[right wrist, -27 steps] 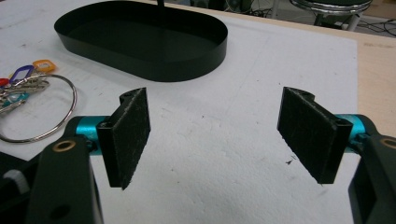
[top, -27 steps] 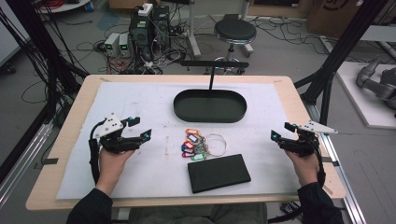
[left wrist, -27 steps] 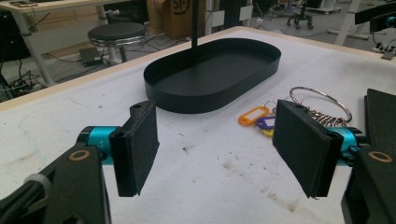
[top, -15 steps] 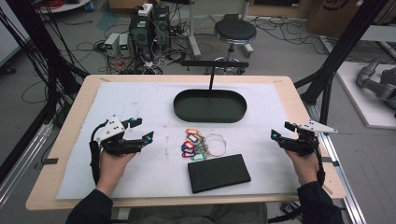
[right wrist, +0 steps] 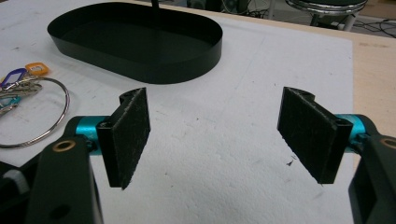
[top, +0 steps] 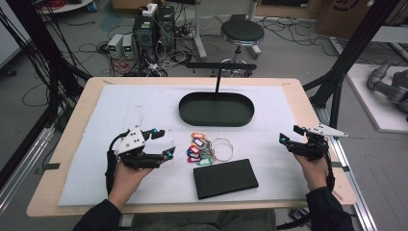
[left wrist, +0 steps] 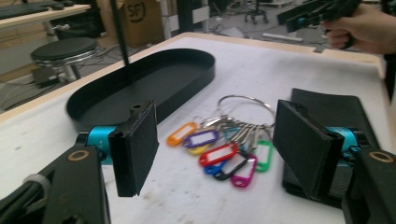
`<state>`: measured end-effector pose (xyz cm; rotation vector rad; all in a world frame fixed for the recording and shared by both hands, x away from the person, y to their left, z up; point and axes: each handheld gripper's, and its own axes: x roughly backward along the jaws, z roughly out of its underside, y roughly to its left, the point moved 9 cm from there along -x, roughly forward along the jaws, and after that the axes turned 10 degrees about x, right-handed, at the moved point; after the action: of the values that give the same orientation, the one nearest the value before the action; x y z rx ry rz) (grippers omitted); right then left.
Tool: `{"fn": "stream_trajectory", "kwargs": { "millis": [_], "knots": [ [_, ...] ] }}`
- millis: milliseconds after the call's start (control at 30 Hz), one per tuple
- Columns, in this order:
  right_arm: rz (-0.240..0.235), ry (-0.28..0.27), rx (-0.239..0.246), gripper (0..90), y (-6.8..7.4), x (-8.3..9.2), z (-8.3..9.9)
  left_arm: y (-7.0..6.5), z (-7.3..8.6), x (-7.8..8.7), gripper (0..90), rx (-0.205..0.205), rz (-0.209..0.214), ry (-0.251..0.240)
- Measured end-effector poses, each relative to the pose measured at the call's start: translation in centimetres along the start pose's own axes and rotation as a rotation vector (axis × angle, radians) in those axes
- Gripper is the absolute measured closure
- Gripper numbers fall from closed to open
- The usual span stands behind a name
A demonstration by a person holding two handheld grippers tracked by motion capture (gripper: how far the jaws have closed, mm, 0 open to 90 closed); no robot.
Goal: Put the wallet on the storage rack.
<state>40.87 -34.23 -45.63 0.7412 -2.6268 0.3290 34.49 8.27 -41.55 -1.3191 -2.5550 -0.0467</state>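
A bunch of keys with coloured tags [top: 199, 150] [left wrist: 219, 151] on a steel ring [top: 222, 148] [right wrist: 37, 112] lies in the middle of the white mat. My left gripper [top: 163, 143] [left wrist: 215, 140] is open just to the left of it, jaws wide, with the tags lying between and beyond them. My right gripper [top: 289, 134] [right wrist: 217, 135] is open over bare mat near the table's right edge, holding nothing. A black oval tray [top: 216, 109] [left wrist: 140, 86] [right wrist: 135, 39] sits behind the keys.
A flat black rectangular case [top: 225, 178] [left wrist: 334, 109] lies in front of the keys, close to the near edge. A thin black post [top: 217, 79] rises from the back of the tray. Beyond the table stand a stool [top: 242, 32] and cabled equipment [top: 149, 29].
My left gripper has moved to the right, closer to the bunch of keys. The right gripper has stayed where it was.
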Motion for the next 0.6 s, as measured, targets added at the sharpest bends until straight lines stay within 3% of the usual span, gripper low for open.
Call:
{"fn": "stream_trajectory", "kwargs": {
  "millis": [233,333,600],
  "knots": [
    [0.003,0.001,-0.002,25.9,0.0,0.0,0.0,-2.7,0.2,-0.7,31.2,-0.03,0.038,0.018],
    [0.005,0.0,0.002,25.9,0.0,0.0,0.0,-3.6,0.8,-0.9,31.5,-0.026,0.059,0.031],
    [0.004,0.001,0.002,25.9,0.1,-0.1,-0.1,-4.8,1.9,-2.3,34.2,-0.021,0.096,0.08]
  ]
}}
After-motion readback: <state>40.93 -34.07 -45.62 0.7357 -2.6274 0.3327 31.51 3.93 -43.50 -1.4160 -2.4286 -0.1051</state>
